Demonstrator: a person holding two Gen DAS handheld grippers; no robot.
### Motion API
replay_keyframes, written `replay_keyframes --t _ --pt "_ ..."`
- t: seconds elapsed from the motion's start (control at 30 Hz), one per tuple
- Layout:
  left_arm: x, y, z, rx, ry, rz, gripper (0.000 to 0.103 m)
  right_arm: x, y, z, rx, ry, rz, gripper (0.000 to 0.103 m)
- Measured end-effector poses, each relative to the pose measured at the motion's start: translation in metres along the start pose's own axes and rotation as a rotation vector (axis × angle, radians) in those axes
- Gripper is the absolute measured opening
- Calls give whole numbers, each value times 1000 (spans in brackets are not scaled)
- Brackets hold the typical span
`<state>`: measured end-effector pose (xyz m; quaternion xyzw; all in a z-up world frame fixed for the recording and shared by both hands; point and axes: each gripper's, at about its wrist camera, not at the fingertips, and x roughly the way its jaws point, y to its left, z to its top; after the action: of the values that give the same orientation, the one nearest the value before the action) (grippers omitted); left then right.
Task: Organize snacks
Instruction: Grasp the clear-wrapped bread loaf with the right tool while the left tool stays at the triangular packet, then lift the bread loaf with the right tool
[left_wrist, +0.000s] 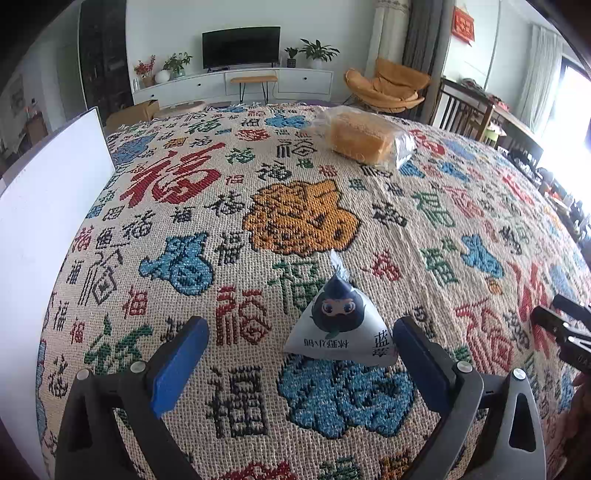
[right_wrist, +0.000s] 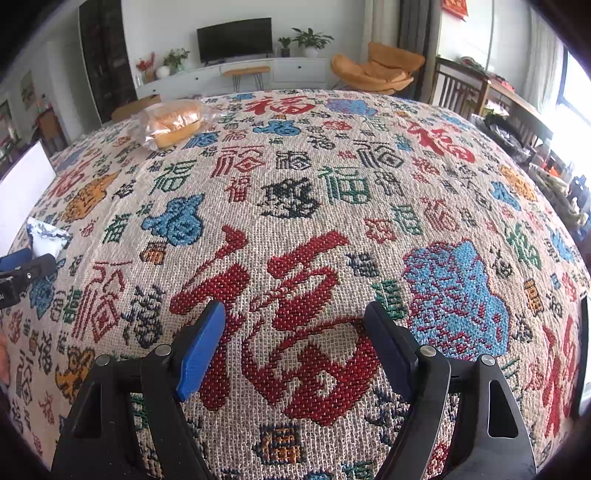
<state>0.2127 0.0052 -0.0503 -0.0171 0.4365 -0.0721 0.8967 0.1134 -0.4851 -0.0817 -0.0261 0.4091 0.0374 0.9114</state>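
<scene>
While the woven tablecloth (left_wrist: 303, 206) with its red, blue and green characters fills nearly all of both views, only a few things on it matter to the tidying. Largest after the cloth is the white board (left_wrist: 48, 221) standing upright along the left edge; whether it is a box wall or a loose panel cannot be told, but it may well mark where snacks are meant to go. Next comes the bagged bread (left_wrist: 364, 137), a golden loaf in clear wrap lying near the far edge, well apart from both tools and untouched. Nearer is the left gripper (left_wrist: 301, 360), its blue-padded jaws spread wide and hanging low over the cloth. Between those jaws, closer to the right pad and perhaps just touching it, sits the triangular snack packet (left_wrist: 341, 321), white with a cartoon face, standing on its base with the crimped tip pointing up and away. That framing suggests the packet is the item in hand, lined up so a squeeze would catch its sloped sides. The right gripper (right_wrist: 295, 343) is likewise spread, holding nothing, parked over a big red character off to the side, probably to stay clear. Being a soft, puffed pouch, the packet would likely slide from an off-centre pinch.
</scene>
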Motion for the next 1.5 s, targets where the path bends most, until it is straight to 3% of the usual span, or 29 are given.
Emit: replay_keyframes --t 0.13,0.23,0.47,0.53,0.57,0.6,0.67,0.73,0.8,0.9,1.0,1.03,1.1,1.17,1.2,1.27,1.33,1.5 --pt "8 5 1 -19 19 -16 103 0 0 0 0 0 0 81" --pt "18 -11 0 73 53 61 103 0 0 0 0 0 0 81" --pt "19 -11 0 72 50 52 103 0 0 0 1 0 0 81" --pt "19 -11 0 72 50 52 103 -3 -4 2 18 -24 79 82" --pt "19 -11 0 72 50 51 103 -6 -7 7 17 -68 157 81" --pt "19 -11 0 72 50 51 103 -10 -7 15 -6 -112 180 80" --pt "19 -11 0 72 50 52 103 -13 9 52 -132 -180 136 80" --pt "19 -11 0 72 50 51 103 -7 27 88 -209 -185 177 80" --pt "19 -11 0 72 50 51 103 12 50 132 -261 -145 243 80" --pt "19 -11 0 72 50 51 103 40 90 182 -328 -117 265 80" --pt "19 -11 0 72 50 51 103 78 133 218 -376 -31 317 80" --pt "19 -11 0 72 50 51 103 94 146 225 -398 10 298 80" --pt "19 -11 0 72 50 51 103 129 170 229 -446 95 235 80" --pt "19 -11 0 72 49 51 103 157 180 229 -451 171 212 87" --pt "19 -11 0 72 50 51 103 167 184 230 -442 180 160 88" --pt "19 -11 0 72 50 51 103 180 187 229 -398 205 140 93" --pt "19 -11 0 72 50 51 103 187 190 227 -363 202 111 92" --pt "19 -11 0 72 50 51 103 171 175 209 -278 154 130 80"
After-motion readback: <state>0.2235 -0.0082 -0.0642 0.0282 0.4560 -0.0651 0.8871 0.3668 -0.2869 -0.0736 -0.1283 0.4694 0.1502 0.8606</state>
